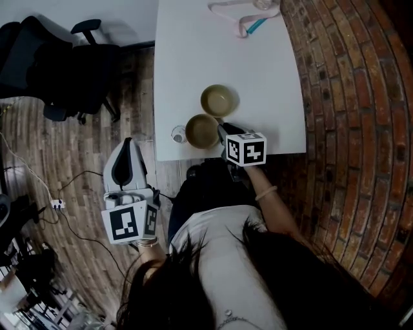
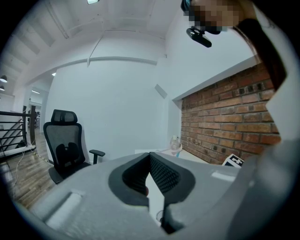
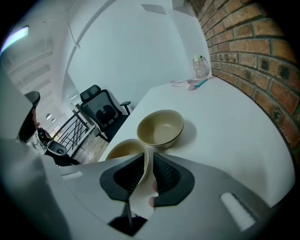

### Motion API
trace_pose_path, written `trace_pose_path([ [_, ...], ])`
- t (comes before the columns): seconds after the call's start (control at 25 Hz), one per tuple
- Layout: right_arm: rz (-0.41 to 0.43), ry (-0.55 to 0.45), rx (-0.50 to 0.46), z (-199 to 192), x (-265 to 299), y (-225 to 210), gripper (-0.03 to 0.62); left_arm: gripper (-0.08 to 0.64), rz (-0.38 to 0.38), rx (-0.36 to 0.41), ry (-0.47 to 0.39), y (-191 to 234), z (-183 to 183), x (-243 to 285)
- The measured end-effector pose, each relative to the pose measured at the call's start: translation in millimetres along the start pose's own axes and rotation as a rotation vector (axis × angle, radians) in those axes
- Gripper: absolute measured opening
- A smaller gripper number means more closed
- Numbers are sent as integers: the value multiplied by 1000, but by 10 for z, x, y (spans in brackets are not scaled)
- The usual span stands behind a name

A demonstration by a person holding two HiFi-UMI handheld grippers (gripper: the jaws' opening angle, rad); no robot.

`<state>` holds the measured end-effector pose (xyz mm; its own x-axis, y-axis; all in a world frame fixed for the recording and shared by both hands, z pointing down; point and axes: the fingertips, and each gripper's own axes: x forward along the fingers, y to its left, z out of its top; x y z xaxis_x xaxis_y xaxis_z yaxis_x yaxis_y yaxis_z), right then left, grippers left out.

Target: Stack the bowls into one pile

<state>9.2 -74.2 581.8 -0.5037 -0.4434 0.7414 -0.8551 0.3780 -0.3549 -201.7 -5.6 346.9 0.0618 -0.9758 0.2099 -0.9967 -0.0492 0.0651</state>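
Two beige bowls stand side by side on the white table [image 1: 271, 77]. The far bowl [image 1: 218, 100] [image 3: 161, 127] stands free and upright. The near bowl [image 1: 202, 131] [image 3: 123, 150] sits close to the table's front edge. My right gripper [image 1: 221, 131] [image 3: 149, 161] is shut on this bowl's right rim, with the bowl wall pinched between the pads. My left gripper [image 1: 127, 144] [image 2: 150, 157] hangs off the table's left side over the floor. Its pads meet at the tips with nothing between them.
A small round object [image 1: 179, 135] lies left of the near bowl at the table's edge. A pink cord [image 1: 232, 14], a teal pen [image 1: 255, 26] and a small jar [image 3: 200, 66] are at the far end. A brick wall [image 1: 348, 97] runs along the right; an office chair [image 1: 71, 64] stands far left.
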Motion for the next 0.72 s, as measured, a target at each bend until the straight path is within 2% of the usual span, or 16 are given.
trace_pose_path([
  [0.72, 34, 67, -7, -111, 225, 33, 74, 0, 53, -2, 44, 89, -121, -10],
])
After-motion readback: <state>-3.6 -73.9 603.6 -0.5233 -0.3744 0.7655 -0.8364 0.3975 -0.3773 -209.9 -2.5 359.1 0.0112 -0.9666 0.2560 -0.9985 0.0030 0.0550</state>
